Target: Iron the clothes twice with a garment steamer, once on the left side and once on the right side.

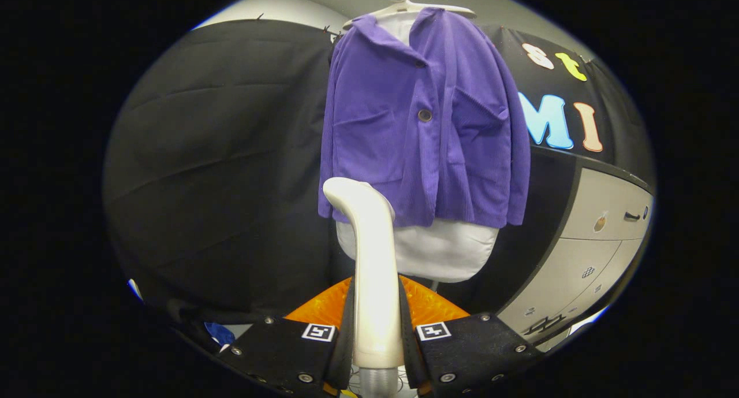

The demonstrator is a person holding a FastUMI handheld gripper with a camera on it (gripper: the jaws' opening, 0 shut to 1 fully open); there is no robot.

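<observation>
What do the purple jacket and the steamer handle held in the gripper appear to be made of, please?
Purple jacket: looks like a fine-ribbed fabric, perhaps corduroy; matte, with faint vertical lines and soft folds. Steamer handle: looks like smooth, glossy cream plastic, judging by its sheen and moulded curve. The gripper is shut on it, a finger pressing each side, its head rising just in front of the jacket's hem.

The steamer (pixel 374 271), clamped between the fingers of the tongs (pixel 376 334), is smooth, glossy plastic. Beyond it hangs a jacket (pixel 421 121) of ribbed, matt cloth on a smooth plastic hanger (pixel 410 6), over a matt cloth form (pixel 439 249).
</observation>
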